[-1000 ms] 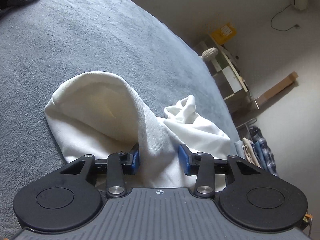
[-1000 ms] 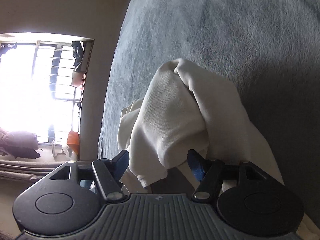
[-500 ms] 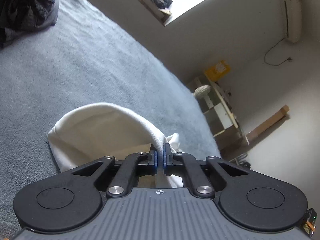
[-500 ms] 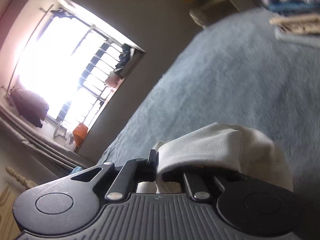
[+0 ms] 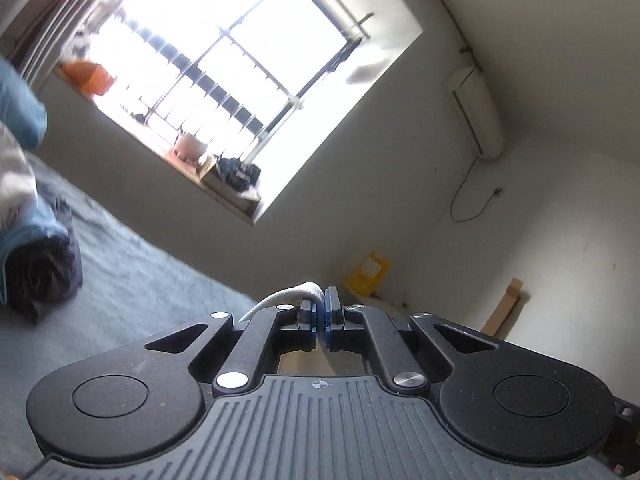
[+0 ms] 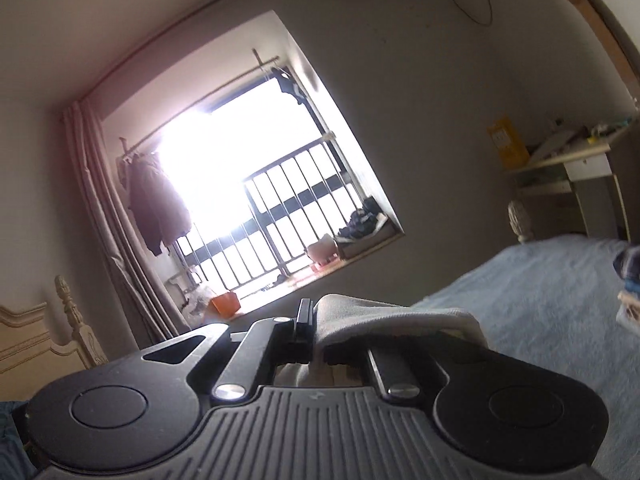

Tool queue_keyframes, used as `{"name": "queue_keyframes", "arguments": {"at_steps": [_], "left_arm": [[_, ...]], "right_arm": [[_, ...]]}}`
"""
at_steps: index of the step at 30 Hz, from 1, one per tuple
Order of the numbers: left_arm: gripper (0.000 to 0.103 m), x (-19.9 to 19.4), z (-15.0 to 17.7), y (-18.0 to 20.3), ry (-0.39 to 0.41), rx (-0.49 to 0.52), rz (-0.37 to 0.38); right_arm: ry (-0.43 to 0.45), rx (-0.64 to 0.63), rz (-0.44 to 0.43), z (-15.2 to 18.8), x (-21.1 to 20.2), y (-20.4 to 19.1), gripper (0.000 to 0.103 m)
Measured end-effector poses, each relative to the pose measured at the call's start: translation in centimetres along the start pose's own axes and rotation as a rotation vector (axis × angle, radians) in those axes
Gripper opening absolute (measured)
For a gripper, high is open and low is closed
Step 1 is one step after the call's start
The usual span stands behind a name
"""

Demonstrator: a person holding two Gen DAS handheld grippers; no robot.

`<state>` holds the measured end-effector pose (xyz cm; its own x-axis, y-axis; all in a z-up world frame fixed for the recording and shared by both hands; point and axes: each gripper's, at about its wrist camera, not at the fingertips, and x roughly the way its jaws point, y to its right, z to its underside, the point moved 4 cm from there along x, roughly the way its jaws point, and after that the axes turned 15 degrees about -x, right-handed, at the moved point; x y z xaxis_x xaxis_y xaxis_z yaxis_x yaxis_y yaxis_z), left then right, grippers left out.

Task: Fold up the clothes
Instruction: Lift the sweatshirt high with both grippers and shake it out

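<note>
A white garment is pinched by both grippers and lifted off the grey-blue bed. In the left wrist view, only a small fold of the white garment (image 5: 296, 295) shows above the blue pads, with my left gripper (image 5: 321, 312) shut on it. In the right wrist view, the white garment (image 6: 384, 314) drapes over the right finger, and my right gripper (image 6: 316, 320) is shut on its edge. Both grippers point level toward the window wall. The rest of the garment hangs below, hidden by the gripper bodies.
The grey-blue bed (image 5: 132, 280) lies below, with a dark pile of clothes (image 5: 40, 276) at its left. A bright barred window (image 6: 256, 200) faces me. A desk with shelves (image 6: 572, 176) stands at the right, a cream headboard (image 6: 44, 340) at the left.
Both grippers closed on the white garment and rose with it, tilting from looking down at the bed to level toward the window. The garment left the bed surface.
</note>
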<state>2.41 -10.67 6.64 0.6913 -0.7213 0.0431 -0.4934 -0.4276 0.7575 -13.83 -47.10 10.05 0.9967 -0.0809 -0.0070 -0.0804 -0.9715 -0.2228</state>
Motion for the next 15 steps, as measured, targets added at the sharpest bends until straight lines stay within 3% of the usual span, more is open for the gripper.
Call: {"name": "queue_keyframes", "arguments": {"at_steps": [2,8,15], "left_arm": [[0.001,-1.8,-1.1,2.5,0.065,0.069,0.022],[0.001,-6.4,-3.9,7.7,0.203,0.131,0.098],[0.001,-10.2,-5.6,11.9,0.304,0.160,0.171]], "right_arm": [[0.051,-0.010,-0.026,-1.6,-1.4,-1.2,0.005],[0.176,-0.058,-0.079,-6.3,-5.7,-4.1,0.004],[0.299,-0.131,-0.123,-11.1,-10.5,-7.4,0.004]]}}
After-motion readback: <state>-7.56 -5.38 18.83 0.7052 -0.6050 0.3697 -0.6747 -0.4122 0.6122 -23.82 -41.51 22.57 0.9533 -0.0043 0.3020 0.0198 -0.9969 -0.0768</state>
